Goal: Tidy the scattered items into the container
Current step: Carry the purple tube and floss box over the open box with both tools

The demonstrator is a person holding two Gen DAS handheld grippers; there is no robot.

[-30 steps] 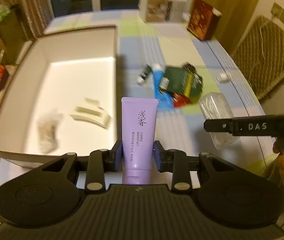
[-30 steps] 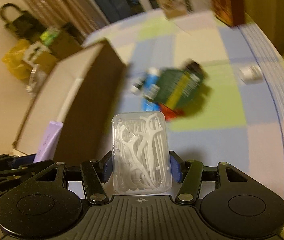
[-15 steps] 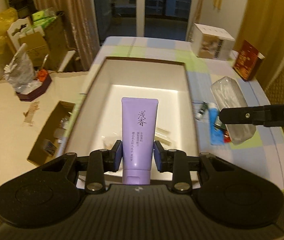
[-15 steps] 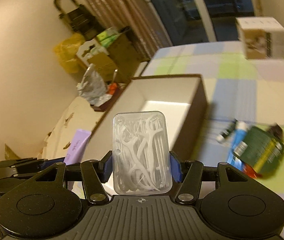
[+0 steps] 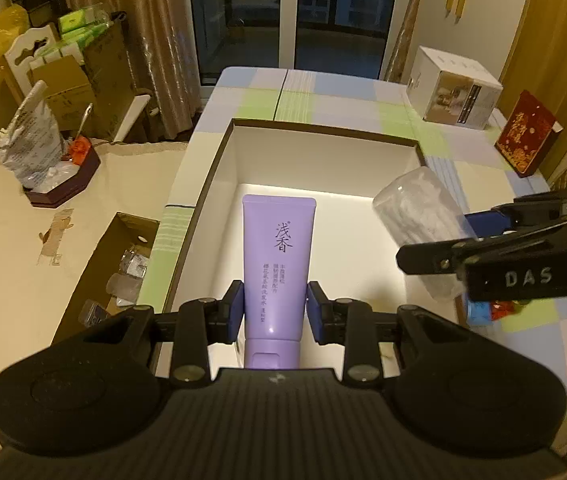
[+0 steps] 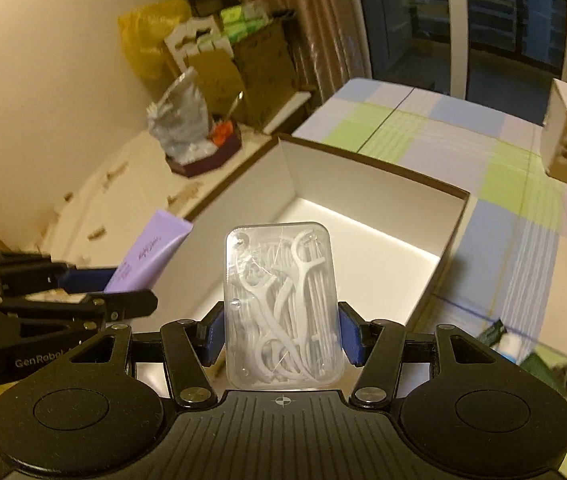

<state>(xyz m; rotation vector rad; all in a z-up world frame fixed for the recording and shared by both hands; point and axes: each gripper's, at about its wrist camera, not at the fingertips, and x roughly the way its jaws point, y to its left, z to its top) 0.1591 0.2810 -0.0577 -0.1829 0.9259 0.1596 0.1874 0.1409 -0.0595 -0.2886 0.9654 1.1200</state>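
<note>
Left gripper: its blue pads are clamped on the lower body of a purple tube, held cap-end toward the camera. Large dark characters "浅香" are printed on the tube, with smaller vertical lines of characters below that are too fine to be read. Right gripper: its pads are closed on the sides of a clear floss-pick case, through which white picks are seen; no label is visible on it. The letters "DAS" are read on the right gripper's arm in the left wrist view, and "GenRobot", partly cut off, on the left gripper's body in the right wrist view. Both held items are suspended over the open white-lined box, the tube above its near middle and the case toward its right wall. The box rests on a checked counter. Beyond it a white carton and a red box are seen, their printing unreadable.
</note>
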